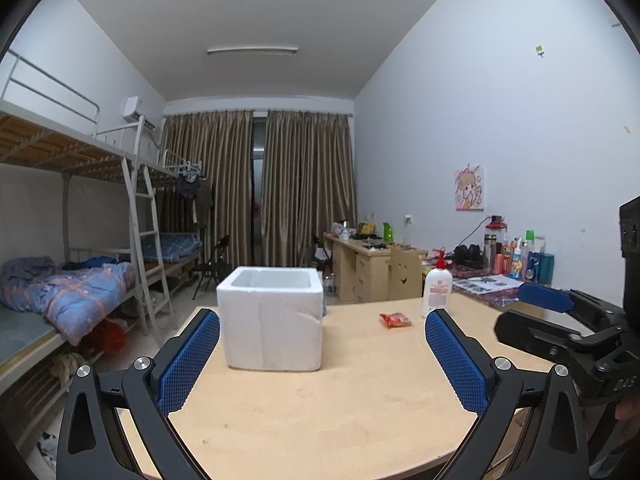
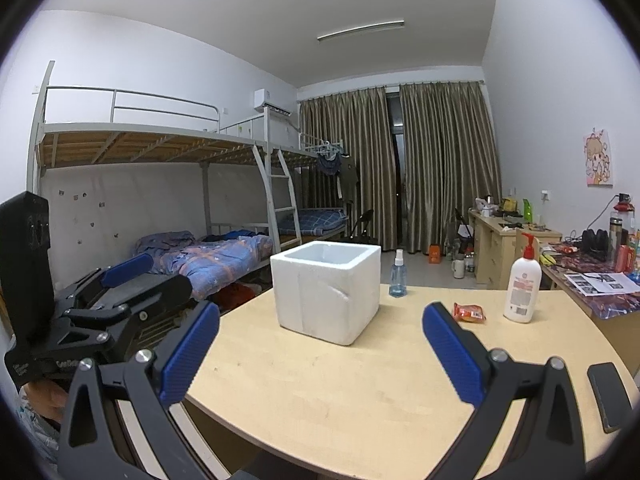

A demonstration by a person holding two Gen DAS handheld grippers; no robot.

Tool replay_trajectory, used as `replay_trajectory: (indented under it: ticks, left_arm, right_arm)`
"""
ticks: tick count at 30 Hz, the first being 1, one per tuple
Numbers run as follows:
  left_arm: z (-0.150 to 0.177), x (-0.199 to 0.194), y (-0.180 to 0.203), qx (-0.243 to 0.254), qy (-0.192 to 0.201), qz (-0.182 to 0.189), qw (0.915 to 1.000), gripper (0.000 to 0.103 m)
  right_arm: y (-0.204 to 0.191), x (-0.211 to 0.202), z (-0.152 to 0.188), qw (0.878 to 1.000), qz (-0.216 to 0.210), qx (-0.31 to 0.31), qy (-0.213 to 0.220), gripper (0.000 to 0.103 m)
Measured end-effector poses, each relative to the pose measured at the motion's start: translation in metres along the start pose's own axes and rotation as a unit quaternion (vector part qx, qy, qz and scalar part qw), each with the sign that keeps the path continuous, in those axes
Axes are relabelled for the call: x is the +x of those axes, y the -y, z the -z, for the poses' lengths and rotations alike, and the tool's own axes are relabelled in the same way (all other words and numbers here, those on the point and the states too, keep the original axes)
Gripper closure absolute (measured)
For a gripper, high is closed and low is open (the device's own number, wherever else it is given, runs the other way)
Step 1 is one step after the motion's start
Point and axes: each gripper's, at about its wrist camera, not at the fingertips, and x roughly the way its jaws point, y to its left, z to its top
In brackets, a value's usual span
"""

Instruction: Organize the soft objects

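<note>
A white foam box (image 1: pixel 272 320) (image 2: pixel 326 290) stands open-topped on the light wooden table (image 1: pixel 320 408) (image 2: pixel 360 392). A small red snack packet (image 1: pixel 395 320) (image 2: pixel 469 313) lies flat to the right of the box. My left gripper (image 1: pixel 322 356) is open, its blue pads wide apart just in front of the box, nothing between them. My right gripper (image 2: pixel 320 352) is open too, held above the table's near edge, empty. Each gripper shows at the side of the other's view: the right gripper (image 1: pixel 560 320), the left gripper (image 2: pixel 120 292).
A white pump bottle (image 1: pixel 437 288) (image 2: pixel 522 288) stands right of the packet. A clear blue spray bottle (image 2: pixel 397 276) stands behind the box. A black phone (image 2: pixel 608 394) lies at the table's right edge. A cluttered desk (image 1: pixel 500 280) adjoins on the right; bunk beds (image 2: pixel 160 200) on the left.
</note>
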Motion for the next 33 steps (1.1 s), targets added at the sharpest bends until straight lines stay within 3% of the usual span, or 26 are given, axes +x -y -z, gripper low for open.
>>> replay_trajectory:
  ticks: [16, 33]
  left_arm:
    - [0.031, 0.020, -0.005, -0.011, -0.038, -0.023, 0.9990, 0.000]
    - [0.049, 0.016, 0.001, -0.006, -0.044, -0.008, 0.9990, 0.000]
  right_arm:
    - [0.003, 0.000, 0.024, 1.000, 0.026, 0.000, -0.018, 0.000]
    - [0.012, 0.001, 0.042, 0.999, 0.024, 0.021, -0.031, 0.000]
